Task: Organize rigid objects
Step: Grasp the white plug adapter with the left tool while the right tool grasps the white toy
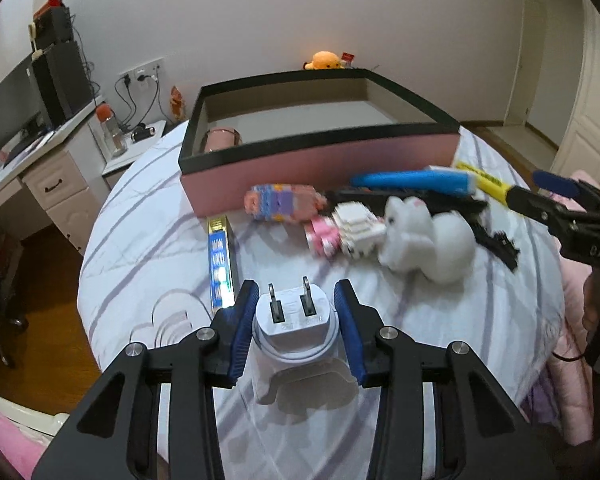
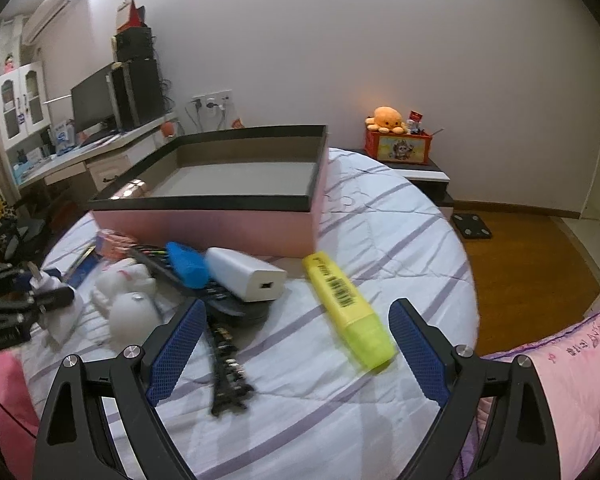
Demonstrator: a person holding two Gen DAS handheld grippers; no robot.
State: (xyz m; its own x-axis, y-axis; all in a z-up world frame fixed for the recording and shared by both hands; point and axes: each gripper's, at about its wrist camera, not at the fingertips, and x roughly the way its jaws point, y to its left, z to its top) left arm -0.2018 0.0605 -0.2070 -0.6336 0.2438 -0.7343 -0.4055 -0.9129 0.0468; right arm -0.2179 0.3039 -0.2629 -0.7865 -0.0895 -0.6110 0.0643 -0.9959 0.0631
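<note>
While its pads clamp the white plug adapter (image 1: pixel 292 320) at six o'clock, the left gripper (image 1: pixel 296 304) faces the pink box (image 1: pixel 320 164) at twelve. Jaws spread, the right gripper (image 2: pixel 296 344) holds nothing, with the yellow highlighter (image 2: pixel 348 304) between them.

Glossy white plastic plug (image 1: pixel 294 322) — metal prongs — on striped cloth bedspread (image 1: pixel 140 248)

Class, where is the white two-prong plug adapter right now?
The white two-prong plug adapter sits clamped in the left gripper, above the striped bedspread.

L hand-held gripper (image 1: pixel 296 300) clamped tight, R hand-held gripper (image 2: pixel 296 320) wide apart
</note>
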